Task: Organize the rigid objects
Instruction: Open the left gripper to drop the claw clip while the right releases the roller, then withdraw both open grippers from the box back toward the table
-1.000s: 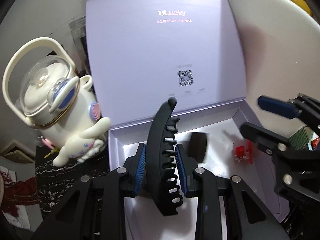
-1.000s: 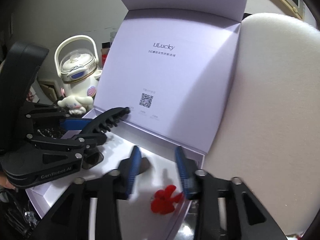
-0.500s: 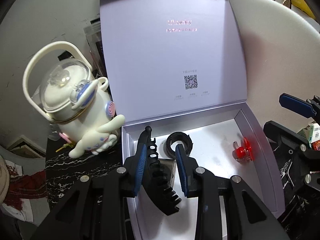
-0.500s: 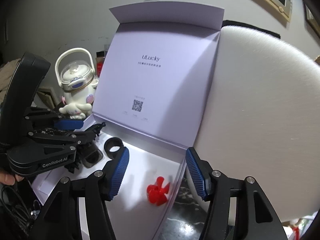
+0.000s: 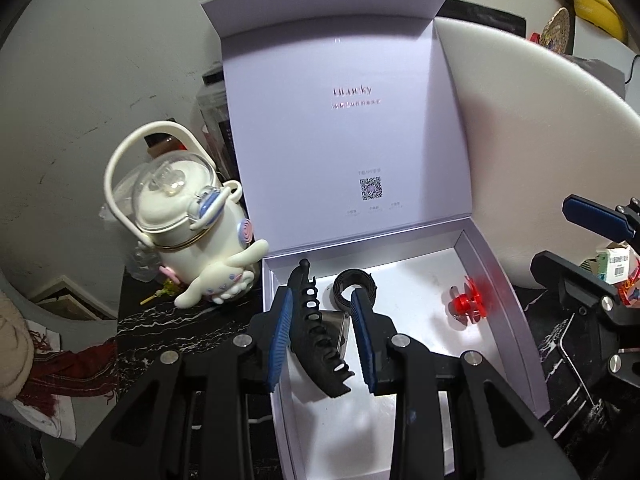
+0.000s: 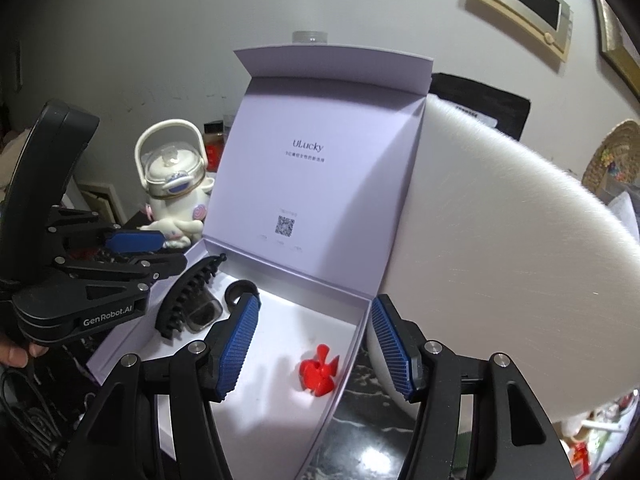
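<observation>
- Surface (image 5: 172, 332) of black stone with white veins, standing against a grey wall (image 6: 120, 60); framed pictures (image 6: 520, 0) hang high on the right.
- A lavender gift box (image 5: 516, 320) stands open on it, its lid (image 5: 340, 140) upright and printed with a code square.
- In the box lie a black toothed hair clip (image 5: 316, 344) at the left, a black ring (image 5: 344, 284) just behind it, and a red propeller-shaped piece (image 5: 466, 304) well apart near the right wall.
- A cream cartoon-dog kettle bottle (image 5: 188, 224) sits left of the box; a large white rounded pad (image 5: 540, 140) leans at its right.
- The left tool (image 5: 322, 300) hangs over the clip, pads a narrow gap apart and clamping nothing.
- The right tool (image 6: 316, 304) hovers above the red piece, jaws wide apart and empty.
- A smoky clear case (image 6: 204, 314) under the clip is half hidden; what it is cannot be told.
- Only fingertips of a hand (image 6: 16, 354) show at the left edge.
- Clutter behind the lid and at the far right is too cut off to name.
</observation>
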{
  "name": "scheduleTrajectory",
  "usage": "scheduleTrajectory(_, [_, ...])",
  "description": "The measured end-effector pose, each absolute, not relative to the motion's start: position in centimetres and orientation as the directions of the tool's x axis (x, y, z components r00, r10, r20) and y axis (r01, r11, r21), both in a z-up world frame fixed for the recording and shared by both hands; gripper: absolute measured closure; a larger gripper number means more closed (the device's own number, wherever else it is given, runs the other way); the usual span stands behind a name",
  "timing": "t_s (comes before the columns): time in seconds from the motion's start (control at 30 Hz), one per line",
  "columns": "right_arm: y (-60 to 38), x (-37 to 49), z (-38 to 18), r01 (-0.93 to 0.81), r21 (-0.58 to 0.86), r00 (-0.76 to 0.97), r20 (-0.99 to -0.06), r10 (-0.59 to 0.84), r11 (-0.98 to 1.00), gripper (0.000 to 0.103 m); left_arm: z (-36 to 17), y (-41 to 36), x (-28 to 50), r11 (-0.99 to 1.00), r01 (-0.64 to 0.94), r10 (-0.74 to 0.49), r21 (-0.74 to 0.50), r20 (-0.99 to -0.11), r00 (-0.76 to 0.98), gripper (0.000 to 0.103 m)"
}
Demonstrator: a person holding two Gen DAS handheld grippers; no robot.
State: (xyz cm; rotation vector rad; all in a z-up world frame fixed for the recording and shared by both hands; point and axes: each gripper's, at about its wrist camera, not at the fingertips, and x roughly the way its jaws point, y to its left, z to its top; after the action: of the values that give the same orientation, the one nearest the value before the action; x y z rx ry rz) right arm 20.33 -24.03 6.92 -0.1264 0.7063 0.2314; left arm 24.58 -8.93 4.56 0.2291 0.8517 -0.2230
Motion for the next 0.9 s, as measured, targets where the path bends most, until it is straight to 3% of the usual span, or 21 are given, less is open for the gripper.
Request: scheduleTrajectory(0.9, [-24.1, 11.1, 10.6, -0.258, -0.050, 0.791, -0.584, 0.181, 0.965, 0.039, 8.1, -8.1, 14.7, 0.960, 0.271, -0.139, 0.073, -0.716, 0.684, 0.073])
